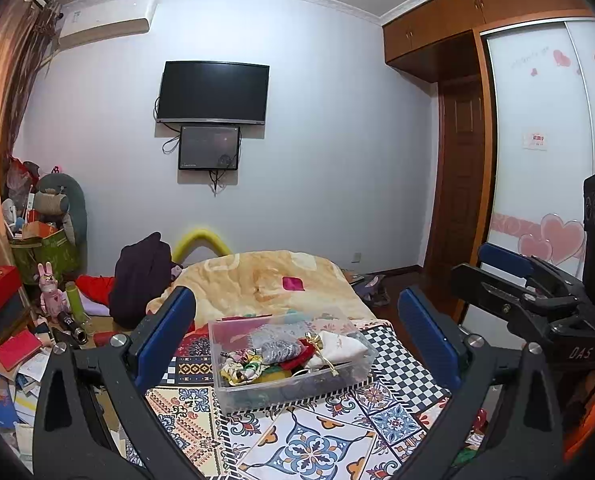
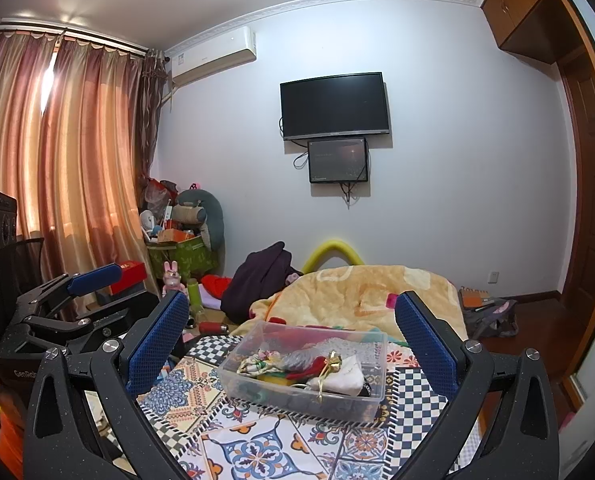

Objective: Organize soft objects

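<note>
The left hand-held gripper (image 1: 297, 320) hovers with its blue-padded fingers (image 1: 165, 332) spread wide apart, nothing between them. Straight ahead of it and a little below, framed between the two fingers, a clear plastic bin (image 1: 349, 386) sits on a patterned tile-print cloth (image 1: 317, 440) spread over the bed. The bin holds the soft things: a floral fabric scrunchie (image 1: 243, 368) at its left, a silver glittery pouch (image 1: 277, 346) in the middle with red fabric (image 1: 297, 358) just beside it, and a white drawstring pouch (image 1: 341, 346) with gold ribbon at its right. Beyond the bin lies a cream-and-yellow blanket (image 1: 265, 276).

To the right of the left one, the right hand-held gripper (image 2: 293, 330) is likewise held with its fingers well apart and empty, the same bin (image 2: 257, 388) ahead between them. In the left wrist view the right one shows at the far right edge (image 1: 513, 276); in the right wrist view the left one shows at the far left (image 2: 85, 280).
</note>
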Demonstrator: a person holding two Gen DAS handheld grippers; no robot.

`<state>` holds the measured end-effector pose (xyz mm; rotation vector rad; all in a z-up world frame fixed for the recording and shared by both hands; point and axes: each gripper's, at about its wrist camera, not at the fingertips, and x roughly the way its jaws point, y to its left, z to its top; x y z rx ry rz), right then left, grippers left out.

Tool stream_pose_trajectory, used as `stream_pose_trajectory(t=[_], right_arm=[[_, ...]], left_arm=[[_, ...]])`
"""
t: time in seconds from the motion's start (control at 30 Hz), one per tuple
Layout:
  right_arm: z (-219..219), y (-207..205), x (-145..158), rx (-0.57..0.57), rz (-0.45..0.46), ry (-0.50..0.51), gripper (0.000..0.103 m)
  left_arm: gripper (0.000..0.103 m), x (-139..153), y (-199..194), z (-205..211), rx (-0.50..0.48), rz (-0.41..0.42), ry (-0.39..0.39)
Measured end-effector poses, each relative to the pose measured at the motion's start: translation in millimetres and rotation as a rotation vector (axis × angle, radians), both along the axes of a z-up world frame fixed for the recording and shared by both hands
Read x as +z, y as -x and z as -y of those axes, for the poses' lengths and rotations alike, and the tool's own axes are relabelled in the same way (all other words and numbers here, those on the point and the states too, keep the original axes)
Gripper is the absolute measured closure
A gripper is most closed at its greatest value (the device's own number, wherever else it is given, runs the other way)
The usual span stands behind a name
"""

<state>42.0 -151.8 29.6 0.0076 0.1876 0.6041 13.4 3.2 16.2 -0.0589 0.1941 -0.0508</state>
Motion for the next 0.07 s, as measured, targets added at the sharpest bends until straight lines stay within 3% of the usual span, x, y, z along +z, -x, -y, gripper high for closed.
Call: stream_pose_trajectory(t=[0.07], right_arm=[[0.0, 0.1, 0.1, 0.000, 0.001, 0.000, 0.000]], left_arm=[[0.000, 0.5, -0.2, -1.2, -0.002, -0.002, 0.002]])
